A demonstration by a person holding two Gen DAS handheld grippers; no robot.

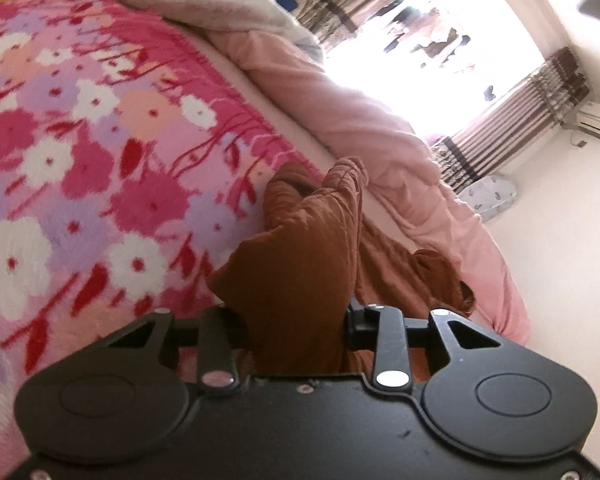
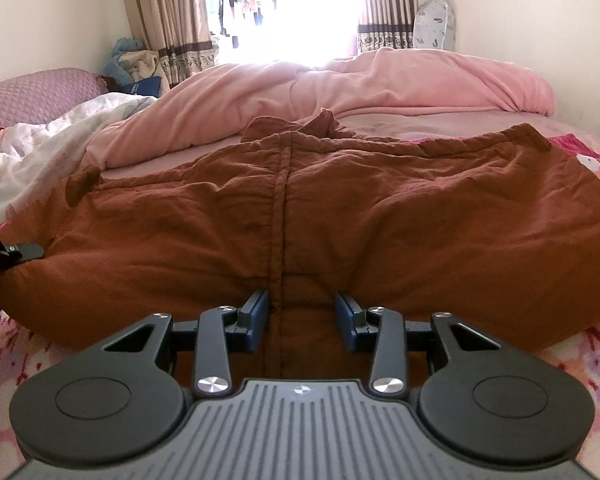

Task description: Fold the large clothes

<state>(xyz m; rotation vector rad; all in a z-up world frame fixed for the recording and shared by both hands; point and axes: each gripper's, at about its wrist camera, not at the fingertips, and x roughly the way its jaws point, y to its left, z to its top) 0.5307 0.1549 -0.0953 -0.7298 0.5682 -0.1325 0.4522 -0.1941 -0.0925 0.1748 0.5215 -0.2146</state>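
Left wrist: left tool (image 1: pixel 288 320) pinches brown garment (image 1: pixel 300 248) (bunched).

The left gripper (image 1: pixel 292 320) is tipped over to one side and points a bit down. Its two black fingers (image 1: pixel 358 322) are squeezed on a thick bunch of the brown garment (image 1: pixel 300 260), which fills the gap between them. In the right wrist view, part of it shows at the far left edge. The right gripper (image 2: pixel 302 312) sits level and points a bit down too. Its blue pads (image 2: pixel 260 312) stand on each side of the garment's middle seam, with cloth between them.
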